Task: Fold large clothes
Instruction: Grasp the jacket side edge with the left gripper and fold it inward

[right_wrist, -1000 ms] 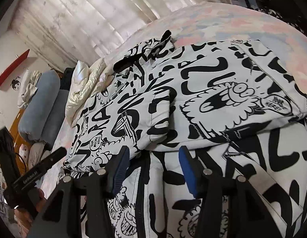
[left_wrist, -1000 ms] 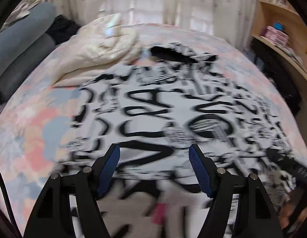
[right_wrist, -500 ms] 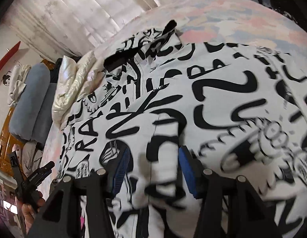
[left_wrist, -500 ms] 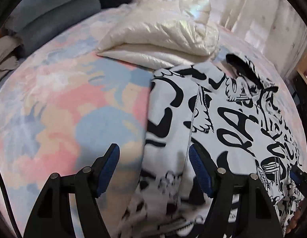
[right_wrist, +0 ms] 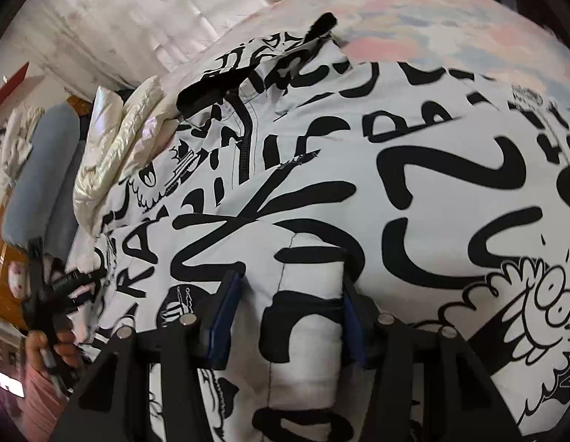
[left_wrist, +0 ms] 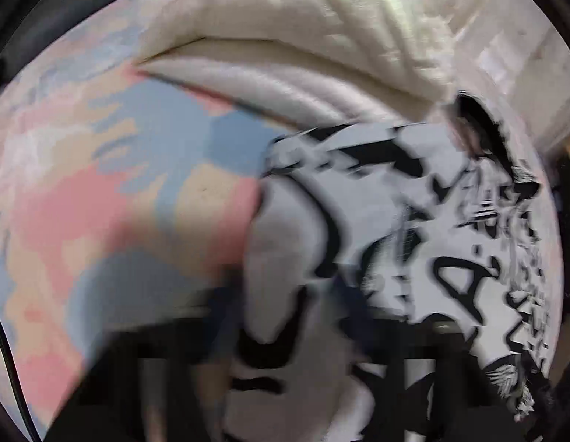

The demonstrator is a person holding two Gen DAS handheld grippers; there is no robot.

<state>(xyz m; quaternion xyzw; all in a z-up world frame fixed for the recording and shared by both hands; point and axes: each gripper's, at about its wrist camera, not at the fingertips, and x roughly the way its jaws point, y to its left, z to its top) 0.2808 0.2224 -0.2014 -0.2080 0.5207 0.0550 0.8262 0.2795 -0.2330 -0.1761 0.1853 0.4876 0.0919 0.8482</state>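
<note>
A large white jacket with black graffiti print (right_wrist: 395,184) lies spread on the bed, its black collar (right_wrist: 211,88) at the far end. My right gripper (right_wrist: 288,316) is shut on a thick fold of it that fills the gap between the blue pads. In the blurred left wrist view the jacket's (left_wrist: 395,202) left edge lies under my left gripper (left_wrist: 288,316). Its jaws are closing with the fabric edge between them; whether the pads press is lost in blur. The right wrist view shows the left gripper (right_wrist: 45,294) small, in a hand (right_wrist: 53,346).
The bed has a pastel pink, blue and cream cover (left_wrist: 101,202). A shiny cream padded garment (left_wrist: 322,37) lies bunched beyond the jacket's left shoulder. Grey bolsters (right_wrist: 38,169) lie at the bed's left, and pale curtains (right_wrist: 156,18) hang behind.
The left gripper swung from over the jacket's middle to its left edge and dropped close to it. The right gripper pushed forward over the jacket, still holding its fold.
</note>
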